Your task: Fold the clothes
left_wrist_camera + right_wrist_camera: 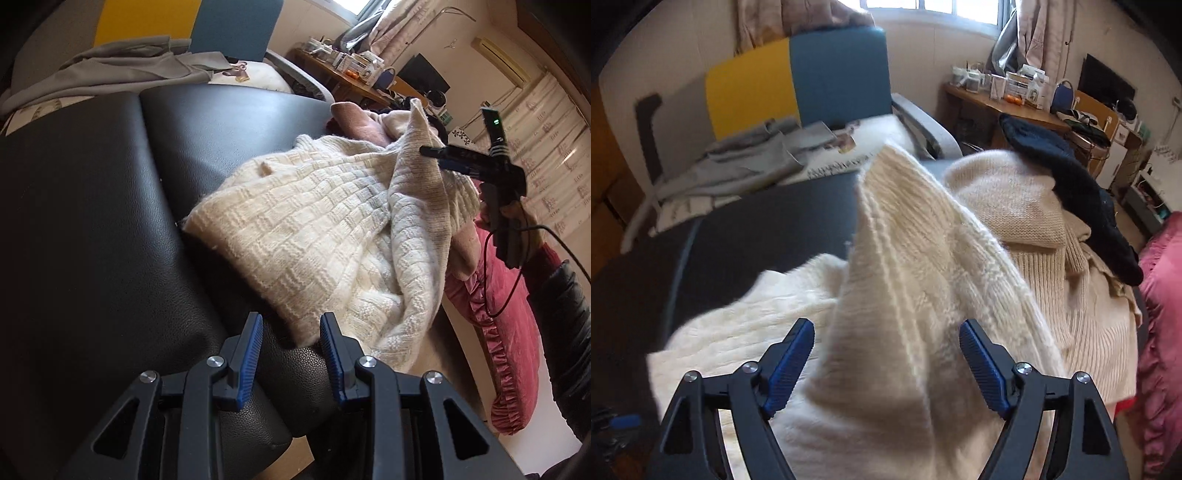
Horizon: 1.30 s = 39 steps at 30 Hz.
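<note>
A cream knit sweater lies spread on a black padded surface. My left gripper hovers at the sweater's near hem. Its jaws stand apart, with the hem's corner just ahead of the tips and nothing pressed between the pads. In the right wrist view a peaked fold of the same sweater rises between the wide-apart jaws of my right gripper, and its pads do not touch the fold. From the left wrist view the right gripper sits at the sweater's raised far side, held by a hand in a dark sleeve.
A beige ribbed sweater and a dark navy garment are piled behind the cream one, with a pink garment beside them. Grey clothes lie on a blue-and-yellow armchair. Red ruffled bedding is at right, and a cluttered desk stands behind.
</note>
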Motion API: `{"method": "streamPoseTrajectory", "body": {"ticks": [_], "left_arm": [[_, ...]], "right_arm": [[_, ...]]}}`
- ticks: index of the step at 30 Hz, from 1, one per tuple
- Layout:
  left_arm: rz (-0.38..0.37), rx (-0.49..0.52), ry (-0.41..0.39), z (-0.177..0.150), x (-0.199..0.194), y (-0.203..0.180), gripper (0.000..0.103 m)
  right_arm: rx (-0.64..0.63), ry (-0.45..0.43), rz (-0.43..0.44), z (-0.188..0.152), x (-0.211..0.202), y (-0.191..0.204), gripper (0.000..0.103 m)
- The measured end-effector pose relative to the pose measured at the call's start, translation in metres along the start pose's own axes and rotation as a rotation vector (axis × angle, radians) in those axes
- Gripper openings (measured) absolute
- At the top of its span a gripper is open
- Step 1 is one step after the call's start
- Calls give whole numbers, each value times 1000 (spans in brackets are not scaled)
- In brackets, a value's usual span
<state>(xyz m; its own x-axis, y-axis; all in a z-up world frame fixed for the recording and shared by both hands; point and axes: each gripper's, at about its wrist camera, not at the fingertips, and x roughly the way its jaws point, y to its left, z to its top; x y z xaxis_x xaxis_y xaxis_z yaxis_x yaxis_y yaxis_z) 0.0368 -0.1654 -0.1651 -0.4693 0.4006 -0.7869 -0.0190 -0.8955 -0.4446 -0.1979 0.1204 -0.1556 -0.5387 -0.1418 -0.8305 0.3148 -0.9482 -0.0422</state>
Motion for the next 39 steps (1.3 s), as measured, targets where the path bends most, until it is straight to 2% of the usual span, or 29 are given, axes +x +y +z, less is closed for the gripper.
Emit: {"method": "streamPoseTrajectory", "body": {"ticks": [4, 5, 6, 8, 12, 15, 18, 20, 22, 25, 28, 31, 33, 34, 36, 39], "left_arm": [[-12, -15, 13, 1, 7, 3, 32], [-15, -16, 16, 1, 8, 3, 32], [-15, -14, 16, 0, 9, 2, 32], [-14, -10, 18, -1, 9, 0, 32], [-10, 18, 13, -4, 7, -8, 32], [-3, 44, 4, -6, 4, -16, 32], [7, 69, -2, -4, 4, -24, 33], [7, 94, 0, 0, 5, -32, 33], [14, 125, -2, 6, 7, -42, 33], [20, 176, 1, 24, 14, -62, 33], [38, 240, -9, 49, 24, -86, 33], [51, 342, -16, 79, 41, -115, 33], [84, 446, -20, 95, 58, -134, 34], [103, 518, -6, 101, 69, -144, 34], [94, 608, 39, 110, 89, -155, 35], [53, 629, 162, 120, 120, -158, 39]], "right_arm": [[-141, 47, -124, -13, 21, 17, 83], [-161, 54, -144, -17, 22, 20, 76], [-166, 62, -155, -19, 21, 23, 49], [-152, 66, -162, -24, 17, 23, 15], [-106, 33, -140, -36, -3, 17, 13], [-89, -11, -162, -47, -28, 11, 13], [-74, -71, -211, -58, -59, 0, 12], [-55, -115, -274, -65, -84, -13, 9], [7, -142, -338, -74, -106, -35, 7], [184, -112, -372, -101, -120, -83, 7], [352, -54, -319, -138, -117, -119, 7], [414, -24, -274, -168, -110, -126, 7], [454, -28, -243, -179, -107, -128, 7], [476, -35, -219, -183, -107, -130, 7], [514, -56, -183, -186, -107, -132, 7], [539, -95, -158, -186, -111, -130, 8]]}}
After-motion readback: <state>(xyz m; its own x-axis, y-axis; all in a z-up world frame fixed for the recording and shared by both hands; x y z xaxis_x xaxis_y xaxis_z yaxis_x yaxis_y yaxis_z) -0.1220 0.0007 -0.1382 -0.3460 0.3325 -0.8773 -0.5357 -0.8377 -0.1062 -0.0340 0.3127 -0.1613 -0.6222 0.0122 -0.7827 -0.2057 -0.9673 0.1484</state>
